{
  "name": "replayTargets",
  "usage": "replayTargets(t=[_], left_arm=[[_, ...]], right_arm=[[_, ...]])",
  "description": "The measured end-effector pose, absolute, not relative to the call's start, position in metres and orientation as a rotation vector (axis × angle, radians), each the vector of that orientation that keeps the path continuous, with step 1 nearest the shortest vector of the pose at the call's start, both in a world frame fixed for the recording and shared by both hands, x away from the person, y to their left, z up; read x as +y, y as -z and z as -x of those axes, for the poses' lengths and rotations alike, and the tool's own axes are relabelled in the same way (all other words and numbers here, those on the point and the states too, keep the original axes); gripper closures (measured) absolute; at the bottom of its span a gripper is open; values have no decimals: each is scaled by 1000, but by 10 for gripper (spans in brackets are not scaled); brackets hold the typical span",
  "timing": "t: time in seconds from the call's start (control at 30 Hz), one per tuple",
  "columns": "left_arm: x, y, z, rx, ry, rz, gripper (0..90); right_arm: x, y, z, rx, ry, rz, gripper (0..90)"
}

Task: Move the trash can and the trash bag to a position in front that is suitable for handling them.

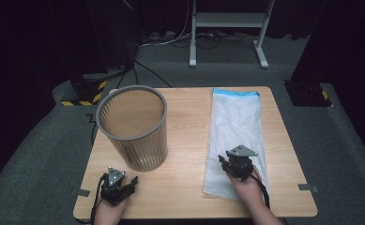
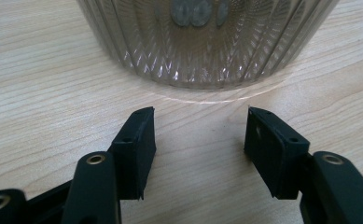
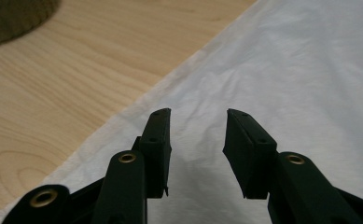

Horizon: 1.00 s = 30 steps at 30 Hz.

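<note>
A grey ribbed waste bin (image 1: 134,126) stands upright on the left half of the wooden table (image 1: 185,140). A clear plastic bag (image 1: 239,136) with a blue top edge lies flat on the right half. My left gripper (image 1: 126,183) rests near the front left edge, open, its jaws pointing at the bin's base (image 2: 207,51) with bare wood between them. My right gripper (image 1: 228,161) hovers over the near part of the bag (image 3: 282,79), open, with nothing held between its fingers (image 3: 157,140).
The table's front edge lies just behind both hands. Beyond the table are grey carpet, a white metal stand (image 1: 227,28) and a black and yellow striped base (image 1: 84,91). Bare wood lies between the bin and the bag.
</note>
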<state>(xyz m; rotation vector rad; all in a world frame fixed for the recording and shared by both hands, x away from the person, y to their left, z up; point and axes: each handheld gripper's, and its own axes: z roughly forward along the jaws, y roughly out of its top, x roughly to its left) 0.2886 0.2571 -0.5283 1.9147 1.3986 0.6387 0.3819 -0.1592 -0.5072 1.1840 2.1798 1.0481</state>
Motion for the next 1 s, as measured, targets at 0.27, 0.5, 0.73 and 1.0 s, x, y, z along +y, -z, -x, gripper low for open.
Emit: replayTargets(t=[0.27, 0.5, 0.73, 1.0], left_arm=[[257, 528, -289, 1395, -641, -1914, 428], [257, 528, -289, 1397, -640, -1914, 428], [257, 528, -289, 1400, -641, -1913, 428], [257, 528, -288, 1404, -639, -1909, 428]], right_arm=[[-193, 521, -379, 2222, -966, -1194, 616], [-244, 511, -374, 2153, -945, -1251, 609], [-207, 508, -385, 2121, -977, -1293, 593], [-208, 521, -395, 2116, -923, -1348, 592]])
